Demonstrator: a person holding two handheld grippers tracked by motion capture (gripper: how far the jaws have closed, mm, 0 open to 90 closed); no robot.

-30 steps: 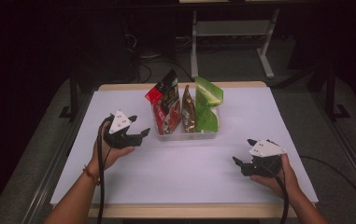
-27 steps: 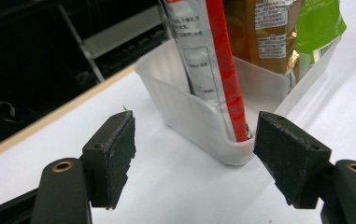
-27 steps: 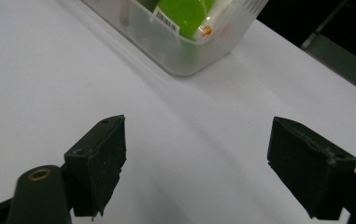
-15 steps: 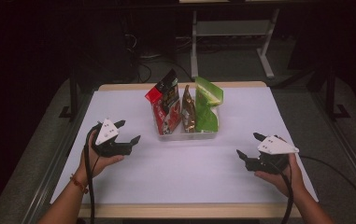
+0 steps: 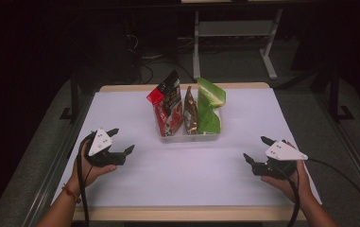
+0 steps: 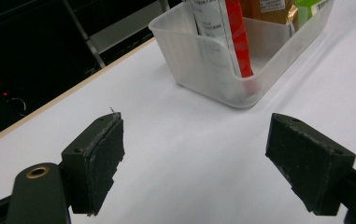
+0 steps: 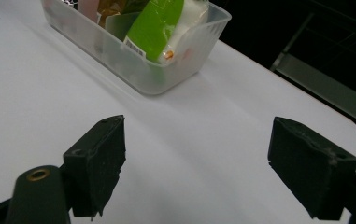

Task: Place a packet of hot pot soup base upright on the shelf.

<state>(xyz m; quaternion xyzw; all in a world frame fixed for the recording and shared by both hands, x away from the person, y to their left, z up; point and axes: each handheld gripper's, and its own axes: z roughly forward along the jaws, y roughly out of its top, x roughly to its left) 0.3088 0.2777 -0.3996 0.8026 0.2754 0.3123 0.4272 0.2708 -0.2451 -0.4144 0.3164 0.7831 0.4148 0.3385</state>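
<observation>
Between both wide-spread, empty grippers' fingers (image 5: 129, 150), well apart: clear bin (image 5: 189, 137) of snack bags (image 5: 170, 105).

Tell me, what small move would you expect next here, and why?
Probably the left gripper moves toward the red packet in the clear tub. Both grippers are open and hold nothing, the right gripper sits farther off, and the upright packets are the nearest things.

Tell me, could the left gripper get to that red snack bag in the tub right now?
Probably yes: the left gripper is open, and only bare white table lies between it and the red bag standing at the tub's near end.
</observation>
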